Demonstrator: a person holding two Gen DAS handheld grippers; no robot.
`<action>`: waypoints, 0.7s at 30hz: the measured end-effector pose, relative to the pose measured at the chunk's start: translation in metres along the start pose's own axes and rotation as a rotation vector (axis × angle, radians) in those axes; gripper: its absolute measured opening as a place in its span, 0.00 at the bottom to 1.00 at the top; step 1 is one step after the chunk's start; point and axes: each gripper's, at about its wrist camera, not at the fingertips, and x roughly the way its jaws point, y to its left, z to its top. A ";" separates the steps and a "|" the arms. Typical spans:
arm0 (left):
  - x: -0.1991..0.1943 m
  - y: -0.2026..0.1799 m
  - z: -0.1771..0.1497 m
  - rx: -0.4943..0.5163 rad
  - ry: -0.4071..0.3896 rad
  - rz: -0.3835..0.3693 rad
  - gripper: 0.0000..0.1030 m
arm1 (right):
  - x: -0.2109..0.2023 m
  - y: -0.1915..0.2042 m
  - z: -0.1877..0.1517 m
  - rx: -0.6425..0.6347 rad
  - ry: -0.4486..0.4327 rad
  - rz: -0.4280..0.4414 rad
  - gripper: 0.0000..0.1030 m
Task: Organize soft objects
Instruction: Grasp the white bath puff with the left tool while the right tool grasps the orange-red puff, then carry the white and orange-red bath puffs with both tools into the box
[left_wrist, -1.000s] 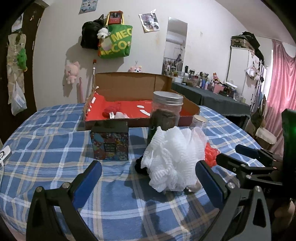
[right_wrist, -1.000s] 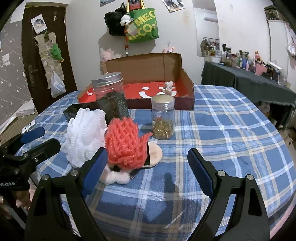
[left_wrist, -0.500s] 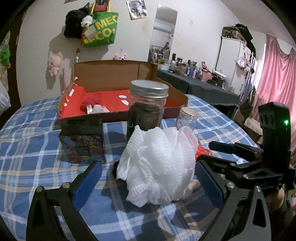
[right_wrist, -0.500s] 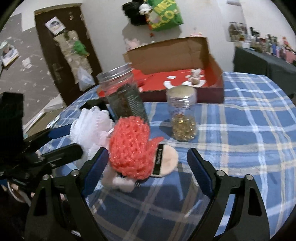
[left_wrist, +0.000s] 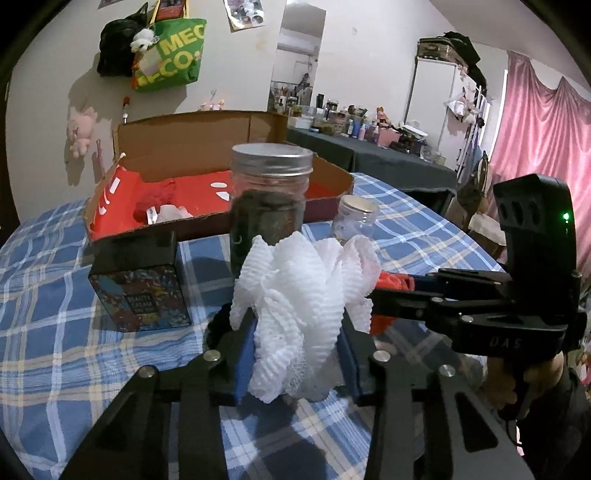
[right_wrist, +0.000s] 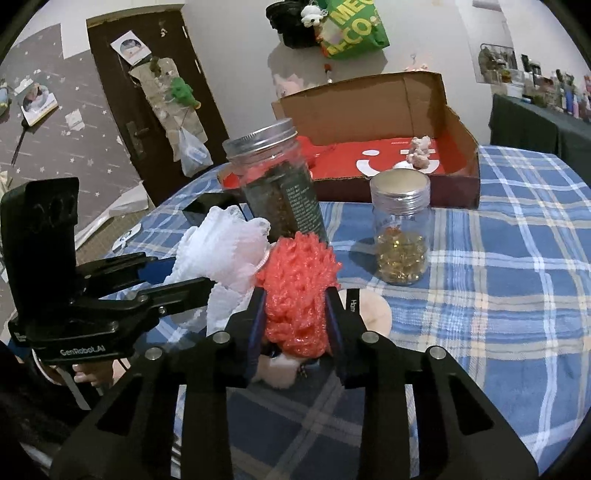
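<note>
Left wrist view
- left tongs (left_wrist: 297, 354): closing, blue pads pinching the white foam net (left_wrist: 303, 299) from both sides; net bulges out above the pads.
- white foam net: low over the desk (left_wrist: 74, 350), front centre; cannot tell if it touches the checked cloth.
- big jar (left_wrist: 269, 199): upright just behind the net, metal lid, dark contents.
- small jar (left_wrist: 356, 221): upright behind the net, to its right.
- printed box (left_wrist: 140, 284): on the desk left of the net, apart from it.
- cardboard tray (left_wrist: 207, 158): at the back of the desk, red lining, a few small soft items inside.
- right tongs (left_wrist: 391, 295): come in from the right, just beside the white net, red foam showing between the fingers.

Right wrist view
- right tongs (right_wrist: 295, 321): closing, pads pinching the red foam net (right_wrist: 299, 288); net squeezed narrow between them.
- red foam net: front centre of the desk (right_wrist: 517, 295), touching the white foam net (right_wrist: 221, 251) on its left.
- powder puff (right_wrist: 373, 310): flat on the cloth just right of the red net.
- fluffy pale item (right_wrist: 277, 371): under the red net, partly hidden.
- big jar (right_wrist: 277, 188): directly behind both nets.
- small jar (right_wrist: 400, 229): to the right, yellow capsules inside.
- left tongs (right_wrist: 177, 273): reach in from the left, clamped on the white net.
</note>
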 end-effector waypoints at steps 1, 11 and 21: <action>-0.001 0.000 0.000 -0.002 0.002 -0.008 0.39 | -0.002 0.000 0.000 0.008 -0.006 0.002 0.28; -0.017 0.004 0.006 -0.015 -0.024 -0.012 0.38 | -0.018 0.004 0.006 0.001 -0.048 -0.024 0.28; -0.035 0.010 0.015 -0.023 -0.062 0.001 0.38 | -0.033 0.006 0.015 -0.006 -0.084 -0.056 0.28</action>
